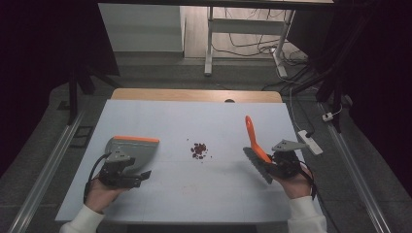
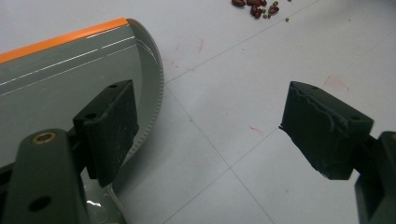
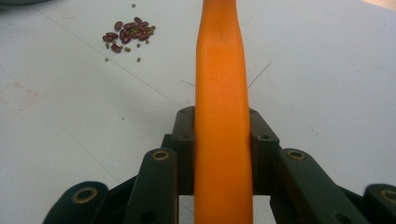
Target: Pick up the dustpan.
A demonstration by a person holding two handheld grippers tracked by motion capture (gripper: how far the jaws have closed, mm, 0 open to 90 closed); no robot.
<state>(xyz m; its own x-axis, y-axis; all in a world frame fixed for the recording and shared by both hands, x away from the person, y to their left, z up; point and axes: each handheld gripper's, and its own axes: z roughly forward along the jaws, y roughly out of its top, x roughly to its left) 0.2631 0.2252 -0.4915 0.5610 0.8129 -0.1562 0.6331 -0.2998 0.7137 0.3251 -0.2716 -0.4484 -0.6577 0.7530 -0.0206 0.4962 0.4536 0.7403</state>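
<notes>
My right gripper (image 3: 223, 140) was pinched tight on the orange handle of the brush (image 3: 220, 93), which ran straight out between its jaws; the bristle head hung just beside that gripper in the high view. My left gripper (image 2: 210, 135) stood spread wide, holding nothing, its left jaw resting over the grey dustpan (image 2: 60, 74). The little heap of beans (image 1: 198, 150) lay ahead, between my two grippers.

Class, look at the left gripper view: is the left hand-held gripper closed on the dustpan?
No, its jaws stand wide apart, one over the dustpan and the other over the bare table.
</notes>
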